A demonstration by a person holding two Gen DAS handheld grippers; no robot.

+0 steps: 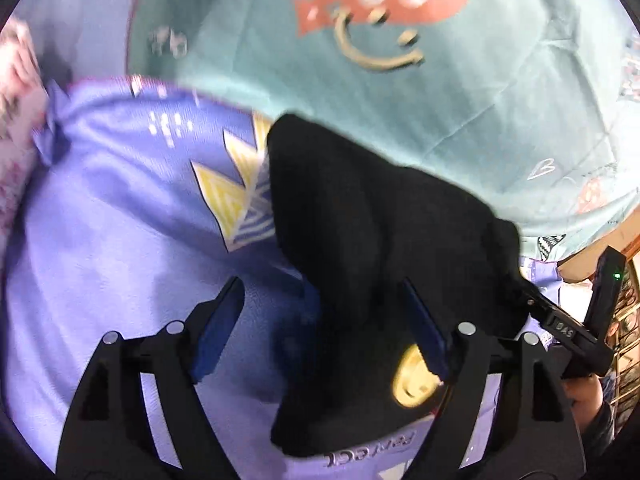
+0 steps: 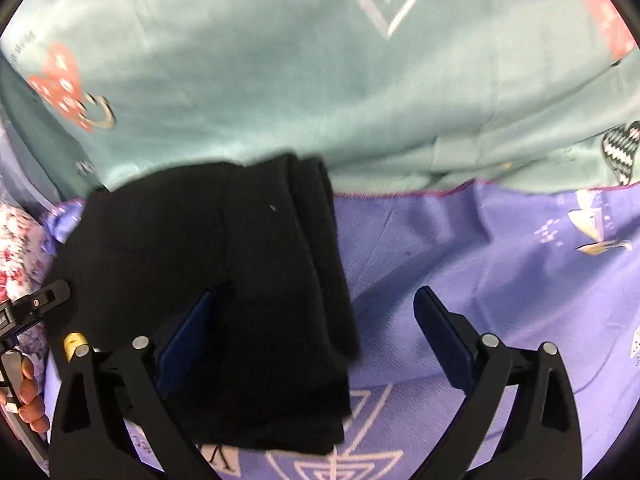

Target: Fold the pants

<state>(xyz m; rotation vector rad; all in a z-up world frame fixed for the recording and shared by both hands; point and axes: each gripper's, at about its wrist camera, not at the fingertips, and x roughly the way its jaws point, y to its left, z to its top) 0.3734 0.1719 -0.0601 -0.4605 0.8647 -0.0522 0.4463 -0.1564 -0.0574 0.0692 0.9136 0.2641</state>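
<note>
The black pants lie folded in a compact bundle on a purple sheet; they also show in the right wrist view. A gold tag sits on them near my left gripper's right finger. My left gripper is open, its jaws wide, the pants' edge lying between them. My right gripper is open too, its left finger against the bundle, the right finger over bare sheet. The right gripper's tip shows in the left wrist view at the bundle's right edge.
A teal blanket with hearts lies behind the purple sheet. A floral fabric is at the left. A wooden edge and the person's hand show at the sides.
</note>
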